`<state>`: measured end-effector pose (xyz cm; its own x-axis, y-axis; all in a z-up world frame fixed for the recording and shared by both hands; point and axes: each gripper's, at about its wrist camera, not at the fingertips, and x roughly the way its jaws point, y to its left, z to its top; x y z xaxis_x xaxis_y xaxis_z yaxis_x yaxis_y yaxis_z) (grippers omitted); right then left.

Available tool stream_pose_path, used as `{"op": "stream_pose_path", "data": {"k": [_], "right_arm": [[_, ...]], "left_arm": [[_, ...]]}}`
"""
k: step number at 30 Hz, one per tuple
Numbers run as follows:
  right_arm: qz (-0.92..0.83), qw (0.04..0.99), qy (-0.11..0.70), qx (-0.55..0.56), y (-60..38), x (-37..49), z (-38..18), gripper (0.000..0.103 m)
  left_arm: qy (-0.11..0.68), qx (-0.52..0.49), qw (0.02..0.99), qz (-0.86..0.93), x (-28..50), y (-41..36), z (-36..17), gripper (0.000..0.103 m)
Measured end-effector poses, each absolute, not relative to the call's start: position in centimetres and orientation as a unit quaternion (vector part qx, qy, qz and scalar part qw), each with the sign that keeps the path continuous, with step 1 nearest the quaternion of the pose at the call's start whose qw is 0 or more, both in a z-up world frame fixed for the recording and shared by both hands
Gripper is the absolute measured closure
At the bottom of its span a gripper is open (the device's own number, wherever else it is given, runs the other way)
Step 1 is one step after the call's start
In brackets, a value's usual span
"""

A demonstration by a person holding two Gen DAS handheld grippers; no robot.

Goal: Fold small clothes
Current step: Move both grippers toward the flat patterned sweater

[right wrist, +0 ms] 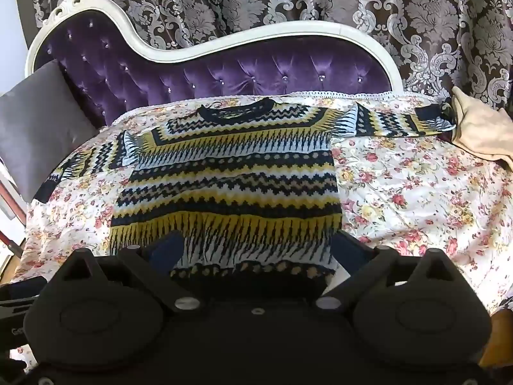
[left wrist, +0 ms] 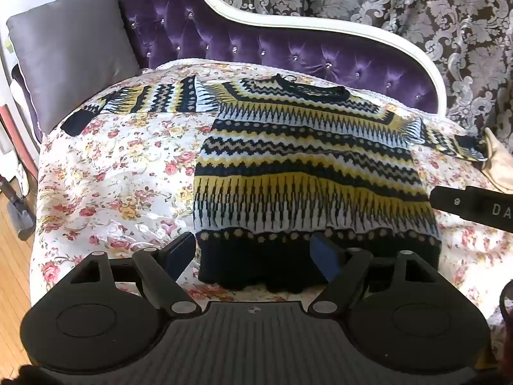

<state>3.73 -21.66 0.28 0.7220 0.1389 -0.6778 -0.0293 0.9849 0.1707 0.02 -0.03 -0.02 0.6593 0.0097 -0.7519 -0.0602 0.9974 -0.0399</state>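
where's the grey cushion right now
The grey cushion leans at the far left in both views, against the purple tufted backrest, just beyond the sweater's left sleeve.

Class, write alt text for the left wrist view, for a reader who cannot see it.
A striped yellow, black and white sweater lies flat, sleeves spread, on a floral bedspread covering a purple tufted sofa. The left gripper hovers at the sweater's dark hem with its jaws open, and a grey cushion leans at the far left.
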Motion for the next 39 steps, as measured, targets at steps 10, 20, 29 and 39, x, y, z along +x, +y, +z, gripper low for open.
{"op": "stream_pose_path", "data": {"k": [10,20,29,39], "right_arm": [[0.052,0.923,0.376,0.068,-21.3,4.0,-0.7,0.004],[0.05,0.918,0.389,0.063,-21.2,4.2,-0.8,0.004],[0.048,0.917,0.392,0.064,-21.2,4.3,-0.9,0.004],[0.041,0.912,0.404,0.059,-21.3,4.7,-1.4,0.004]], "left_arm": [[0.416,-0.035,0.908,0.023,0.3,-0.2,-0.2,0.026],[0.42,-0.03,0.907,0.018,0.4,-0.2,-0.6,0.026],[0.422,-0.03,0.906,0.018,0.4,-0.2,-0.8,0.026],[0.435,-0.025,0.9,0.025,0.9,0.1,-1.5,0.026]]}}
